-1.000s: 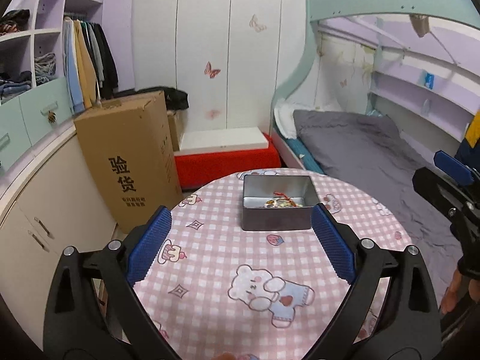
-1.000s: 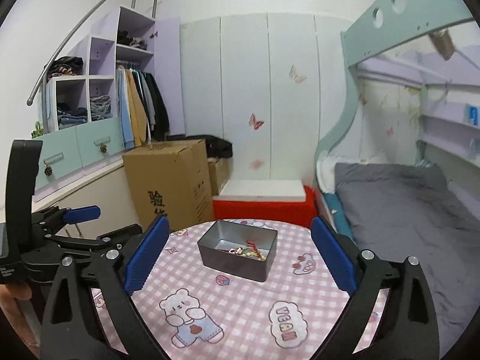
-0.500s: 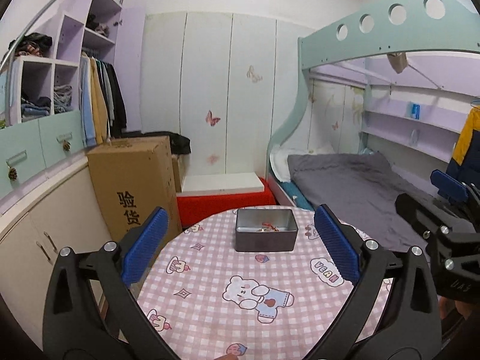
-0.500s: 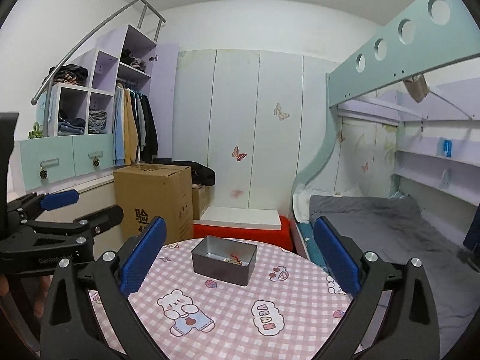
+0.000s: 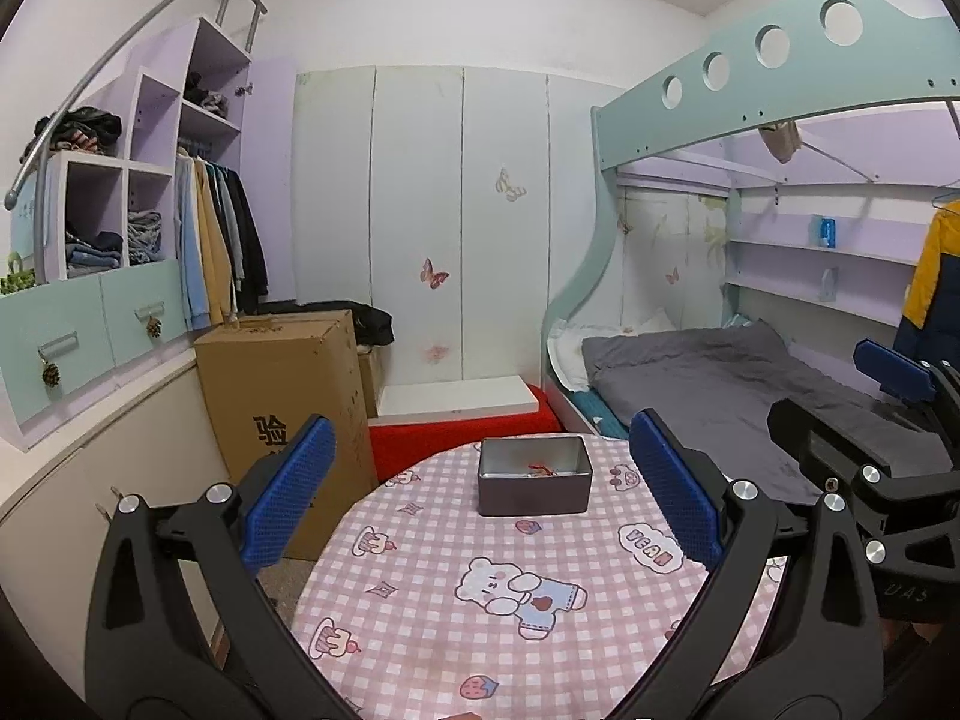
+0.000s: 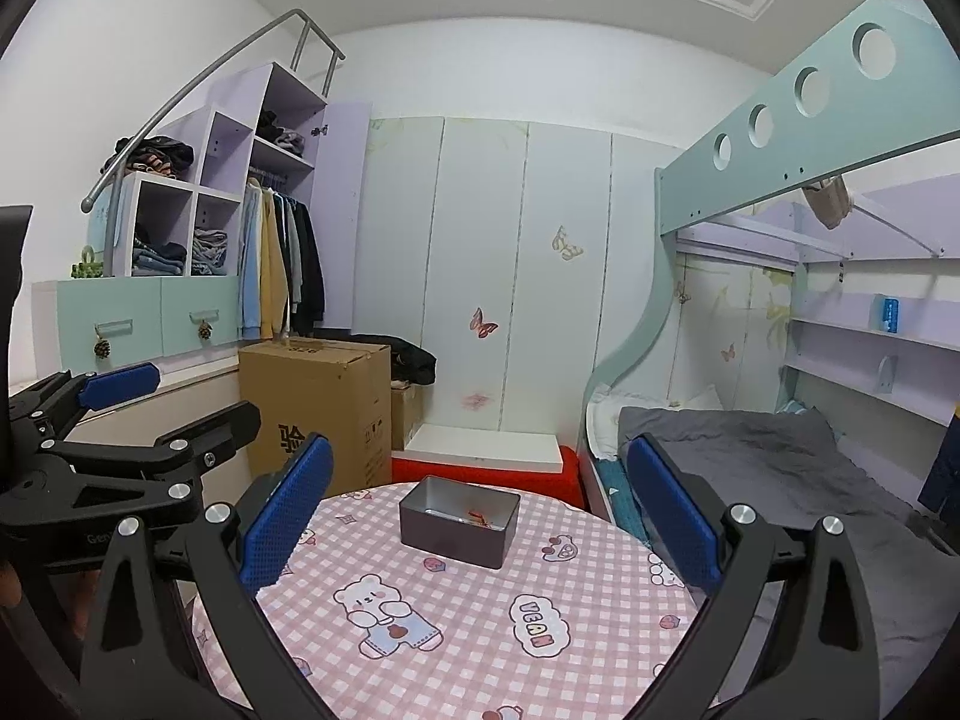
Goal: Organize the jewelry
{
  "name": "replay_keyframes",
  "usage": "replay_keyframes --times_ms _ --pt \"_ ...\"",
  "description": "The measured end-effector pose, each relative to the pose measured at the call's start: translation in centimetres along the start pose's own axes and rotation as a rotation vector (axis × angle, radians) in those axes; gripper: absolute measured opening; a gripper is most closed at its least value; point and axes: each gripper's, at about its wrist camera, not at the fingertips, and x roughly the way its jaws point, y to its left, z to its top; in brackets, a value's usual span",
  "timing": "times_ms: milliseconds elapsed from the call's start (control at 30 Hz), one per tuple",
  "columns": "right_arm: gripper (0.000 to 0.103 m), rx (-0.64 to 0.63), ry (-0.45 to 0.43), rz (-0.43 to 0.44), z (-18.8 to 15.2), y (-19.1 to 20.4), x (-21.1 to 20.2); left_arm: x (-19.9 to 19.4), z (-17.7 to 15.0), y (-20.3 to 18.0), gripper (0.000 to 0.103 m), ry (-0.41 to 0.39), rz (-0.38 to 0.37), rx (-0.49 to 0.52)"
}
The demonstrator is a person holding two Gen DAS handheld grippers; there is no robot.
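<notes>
A grey metal tin (image 5: 534, 476) stands at the far side of a round table with a pink checked cloth (image 5: 480, 588). Red and gold jewelry (image 5: 543, 470) lies inside it. The tin also shows in the right wrist view (image 6: 459, 521), with the jewelry (image 6: 479, 515) in it. My left gripper (image 5: 480, 498) is open and empty, held back from and above the table. My right gripper (image 6: 477, 510) is open and empty, also back from the tin. Each gripper shows at the edge of the other's view.
A cardboard box (image 5: 288, 414) stands on the floor left of the table. A red bench with a white top (image 5: 462, 420) is behind the table. A bunk bed with grey bedding (image 5: 708, 378) is on the right. Cabinets and hanging clothes (image 5: 216, 252) line the left wall.
Both grippers have pulled back and risen away from the tin, so it looks smaller and more of the room and ceiling shows. Both stay open and empty.
</notes>
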Motion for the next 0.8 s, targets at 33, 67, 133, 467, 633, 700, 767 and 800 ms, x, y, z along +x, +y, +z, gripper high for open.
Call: replay_keyframes --times_ms 33,67,133,467,633,700,767,800 --pt "0.095 -0.001 -0.002 -0.002 0.1 0.0 -0.2 -0.3 0.0 0.0 0.096 -0.006 0.003 0.001" --pt "0.095 -0.002 -0.007 -0.005 0.1 0.1 -0.5 -0.6 0.0 -0.1 0.096 -0.014 0.005 0.004" --pt "0.095 -0.004 -0.014 -0.011 0.1 0.1 -1.0 -1.0 0.0 -0.2 0.096 -0.028 0.003 0.005" --pt "0.095 -0.012 -0.028 -0.02 0.2 0.5 -2.1 -2.3 0.1 -0.3 0.096 -0.079 -0.014 0.006" --pt "0.095 -0.015 -0.017 -0.024 0.0 0.5 -1.9 -1.9 0.0 -0.5 0.096 -0.066 -0.007 0.012" --pt "0.095 -0.017 -0.013 -0.028 -0.1 0.5 -1.9 -1.8 0.0 -0.5 0.096 -0.057 -0.009 0.012" --pt "0.095 -0.016 -0.011 -0.028 -0.3 0.5 -1.9 -1.7 -0.1 -0.5 0.096 -0.055 -0.011 0.013" --pt "0.095 -0.015 -0.01 -0.028 -0.2 0.4 -1.8 -1.6 -0.1 -0.6 0.096 -0.055 -0.01 0.014"
